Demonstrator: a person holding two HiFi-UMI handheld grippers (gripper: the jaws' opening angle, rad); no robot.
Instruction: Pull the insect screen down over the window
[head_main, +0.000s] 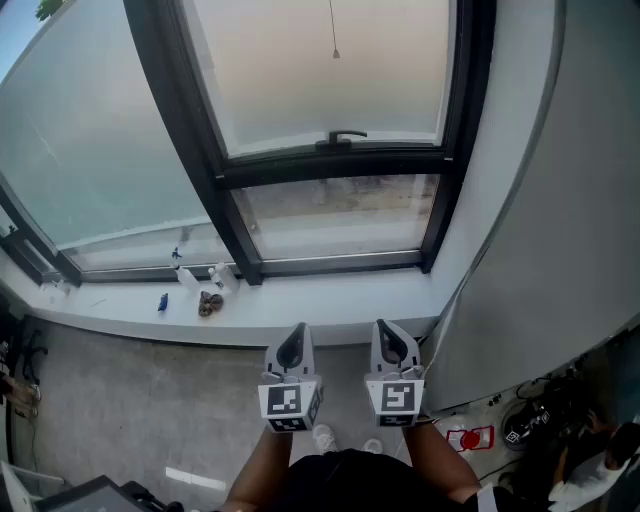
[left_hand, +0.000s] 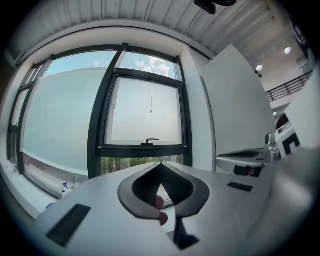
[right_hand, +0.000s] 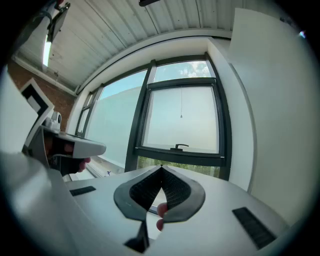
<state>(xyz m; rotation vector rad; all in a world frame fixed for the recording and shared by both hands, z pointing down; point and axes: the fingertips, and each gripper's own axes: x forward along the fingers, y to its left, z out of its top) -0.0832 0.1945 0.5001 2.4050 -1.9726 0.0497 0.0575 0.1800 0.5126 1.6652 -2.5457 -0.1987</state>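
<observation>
A person stands before a black-framed window (head_main: 232, 178) with the left gripper (head_main: 298, 330) and right gripper (head_main: 386, 328) held level side by side, just short of the white sill (head_main: 330, 300) and well apart from the glass. The fingers (left_hand: 145, 186) of the left are pressed fully together on nothing, as are the right's fingers (right_hand: 175, 190). The insect screen's pull cord (head_main: 334, 30) hangs down the middle of the pale upper pane, its small end weight well above the black handle (head_main: 346, 136) on the crossbar; the mesh itself cannot be told from the pane. Greenery shows through the lower pane, and small bottles (head_main: 188, 280) stand on the sill to the left
</observation>
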